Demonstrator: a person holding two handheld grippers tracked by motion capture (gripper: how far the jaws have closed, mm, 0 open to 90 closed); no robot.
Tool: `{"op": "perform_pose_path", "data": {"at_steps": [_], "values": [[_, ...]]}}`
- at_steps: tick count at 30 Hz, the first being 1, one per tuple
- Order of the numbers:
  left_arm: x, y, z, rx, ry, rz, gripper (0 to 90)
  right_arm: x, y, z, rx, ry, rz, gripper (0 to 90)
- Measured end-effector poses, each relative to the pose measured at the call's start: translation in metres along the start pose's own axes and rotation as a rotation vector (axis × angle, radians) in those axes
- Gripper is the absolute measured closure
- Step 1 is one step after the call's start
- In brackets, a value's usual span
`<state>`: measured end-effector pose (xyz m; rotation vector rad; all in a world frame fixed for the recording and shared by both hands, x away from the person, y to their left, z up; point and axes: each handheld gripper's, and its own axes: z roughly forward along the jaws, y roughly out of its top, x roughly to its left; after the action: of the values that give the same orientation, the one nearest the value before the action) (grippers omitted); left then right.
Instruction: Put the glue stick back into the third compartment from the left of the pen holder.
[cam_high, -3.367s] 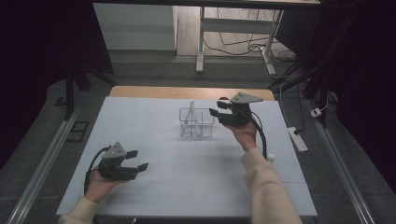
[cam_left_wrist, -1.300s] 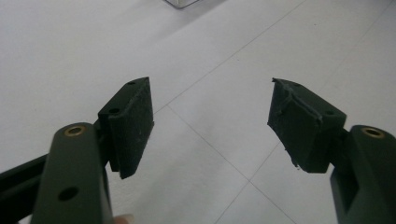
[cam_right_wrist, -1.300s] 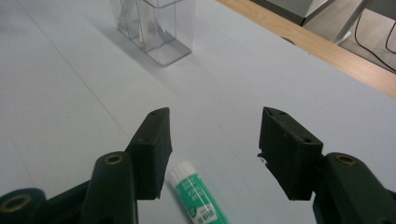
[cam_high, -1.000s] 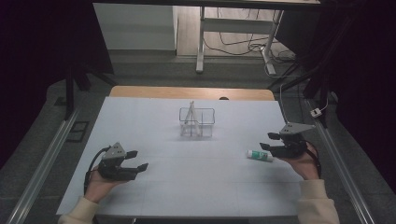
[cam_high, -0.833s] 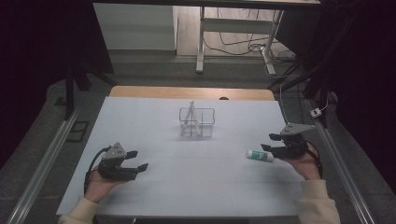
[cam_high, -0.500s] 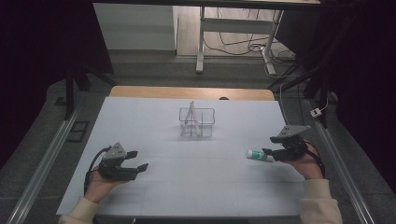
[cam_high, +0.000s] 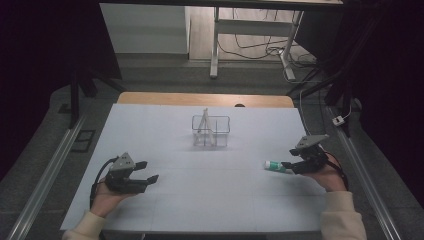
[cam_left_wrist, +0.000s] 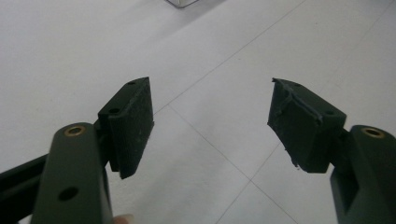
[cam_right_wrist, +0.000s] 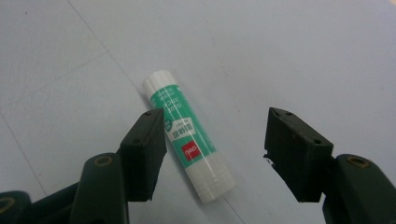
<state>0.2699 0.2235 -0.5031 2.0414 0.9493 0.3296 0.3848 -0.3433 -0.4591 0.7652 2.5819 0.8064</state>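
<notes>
With the glue stick (cam_right_wrist: 187, 140) already lying flat on the bench (cam_high: 200, 200), well right of the clear organizer (cam_high: 210, 131), my right gripper (cam_right_wrist: 212, 149) has its fingers just spreading off it, unclenched, while my left gripper (cam_left_wrist: 210, 126) rests unclenched, holding nothing.

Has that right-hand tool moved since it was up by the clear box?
Yes. The right tool has left the clear box for the table's right edge, its jaws just opening beside the glue stick.
</notes>
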Motion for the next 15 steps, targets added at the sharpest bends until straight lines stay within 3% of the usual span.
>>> {"op": "perform_pose_path", "data": {"at_steps": [15], "values": [[0.000, 0.000, 0.000, 0.005, 0.000, 0.003, 31.0, 0.002, -0.004, 0.022, 0.132, 0.038, -0.054, 33.1]]}}
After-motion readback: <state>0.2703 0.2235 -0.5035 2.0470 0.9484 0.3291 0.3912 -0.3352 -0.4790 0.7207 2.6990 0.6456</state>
